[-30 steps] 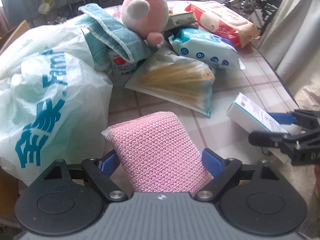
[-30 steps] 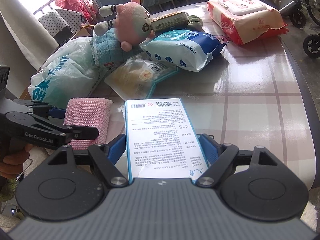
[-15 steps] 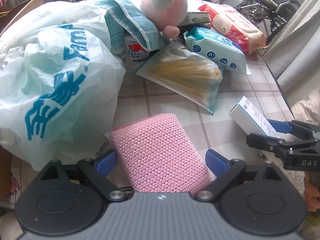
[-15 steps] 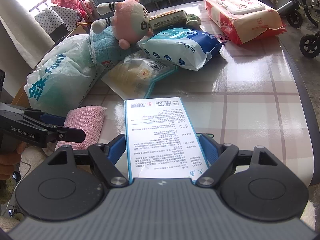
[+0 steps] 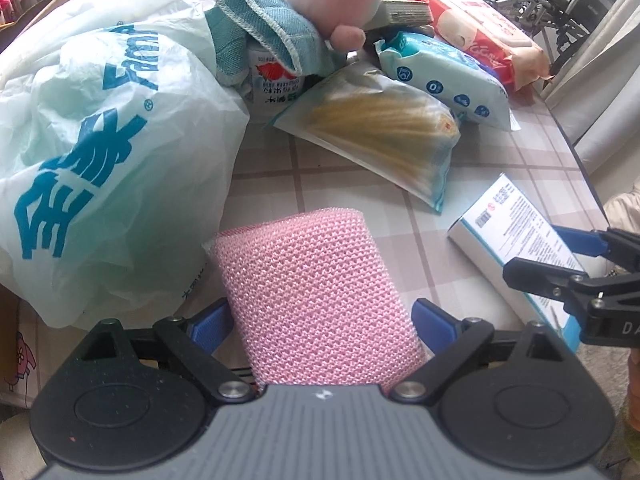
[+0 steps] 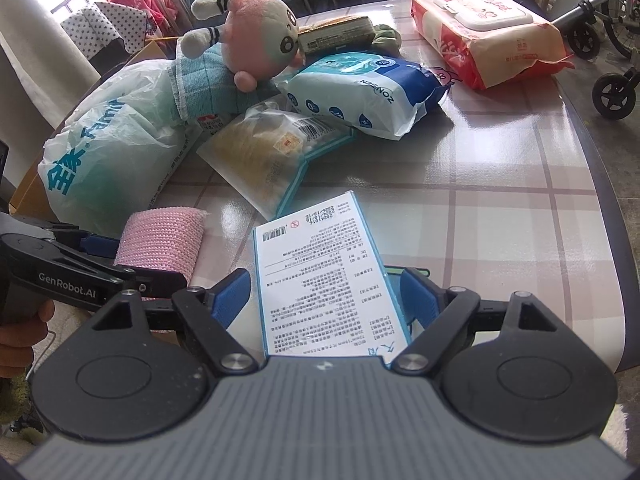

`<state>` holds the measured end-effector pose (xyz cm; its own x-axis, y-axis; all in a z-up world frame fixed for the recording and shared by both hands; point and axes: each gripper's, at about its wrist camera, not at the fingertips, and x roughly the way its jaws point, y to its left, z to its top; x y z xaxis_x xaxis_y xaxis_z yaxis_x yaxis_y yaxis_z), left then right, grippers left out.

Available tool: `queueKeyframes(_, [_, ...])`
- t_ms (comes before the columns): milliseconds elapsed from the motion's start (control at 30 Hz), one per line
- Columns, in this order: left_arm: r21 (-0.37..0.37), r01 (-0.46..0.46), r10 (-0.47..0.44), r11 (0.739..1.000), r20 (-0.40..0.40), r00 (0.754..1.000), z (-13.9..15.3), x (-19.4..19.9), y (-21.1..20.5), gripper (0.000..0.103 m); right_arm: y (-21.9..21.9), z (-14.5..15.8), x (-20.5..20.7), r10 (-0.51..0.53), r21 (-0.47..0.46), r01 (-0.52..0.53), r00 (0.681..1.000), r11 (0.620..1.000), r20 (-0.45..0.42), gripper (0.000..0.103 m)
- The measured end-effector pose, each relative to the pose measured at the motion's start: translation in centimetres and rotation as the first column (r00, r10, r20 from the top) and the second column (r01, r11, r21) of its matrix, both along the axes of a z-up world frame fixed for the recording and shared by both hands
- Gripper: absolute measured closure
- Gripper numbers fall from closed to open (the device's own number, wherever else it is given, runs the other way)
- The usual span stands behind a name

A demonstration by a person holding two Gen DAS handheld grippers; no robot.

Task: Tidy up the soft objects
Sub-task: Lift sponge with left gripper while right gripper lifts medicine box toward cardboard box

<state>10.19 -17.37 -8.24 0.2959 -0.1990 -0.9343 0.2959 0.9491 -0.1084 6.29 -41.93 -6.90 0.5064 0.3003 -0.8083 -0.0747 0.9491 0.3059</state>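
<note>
Near the table edge [image 6: 600, 216], left tongs [image 5: 320, 316] astride pink sponge [image 5: 316, 296], right tongs [image 6: 324, 300] opening around box [image 6: 320, 280].

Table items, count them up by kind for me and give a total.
Plastic-wrapped packs: 3: red wipes pack, blue wipes pack, clear swab bag
Boxes: 2: white box, flat box
Soft items: 3: pink sponge, plush toy, teal towel
Shopping bags: 1
Total: 9

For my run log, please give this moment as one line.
left gripper: around pink knitted sponge | right gripper: opening, around white printed box
</note>
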Motion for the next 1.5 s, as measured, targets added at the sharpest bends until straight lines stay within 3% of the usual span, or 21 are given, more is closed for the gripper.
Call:
queueKeyframes(367, [0.018,0.064,-0.064,0.998,0.041,0.997,0.1,-0.5,-0.1,0.010,3.0,-0.2,0.6,0.136,-0.193,-0.138,0.990,0.972,-0.026,0.013])
queueKeyframes(433, [0.014,0.068,-0.069,0.998,0.051,0.996,0.1,-0.6,0.0,0.011,3.1,-0.2,0.6,0.141,-0.210,-0.144,0.990,0.967,-0.026,0.015])
queueKeyframes(500, [0.007,0.068,-0.068,0.998,0.059,0.996,0.1,-0.7,0.1,0.012,3.0,-0.1,0.5,0.133,-0.229,-0.133,0.991,0.964,-0.018,0.029])
queueKeyframes(533, [0.002,0.067,-0.067,0.998,0.063,0.996,0.2,-0.8,0.2,0.013,2.9,0.0,0.6,0.126,-0.233,-0.126,0.992,0.964,-0.014,0.029])
queueKeyframes(1000, [-0.024,0.098,-0.094,0.995,0.128,0.987,1.1,-1.4,-0.3,0.015,0.4,0.6,0.1,0.008,-0.098,-0.009,1.000,0.995,-0.010,0.030])
queueKeyframes(1500, [-0.074,0.118,-0.101,0.990,0.197,0.975,4.0,-2.0,-0.9,0.015,-1.5,2.8,-1.4,-0.067,0.017,0.066,0.997,0.998,0.046,0.030])
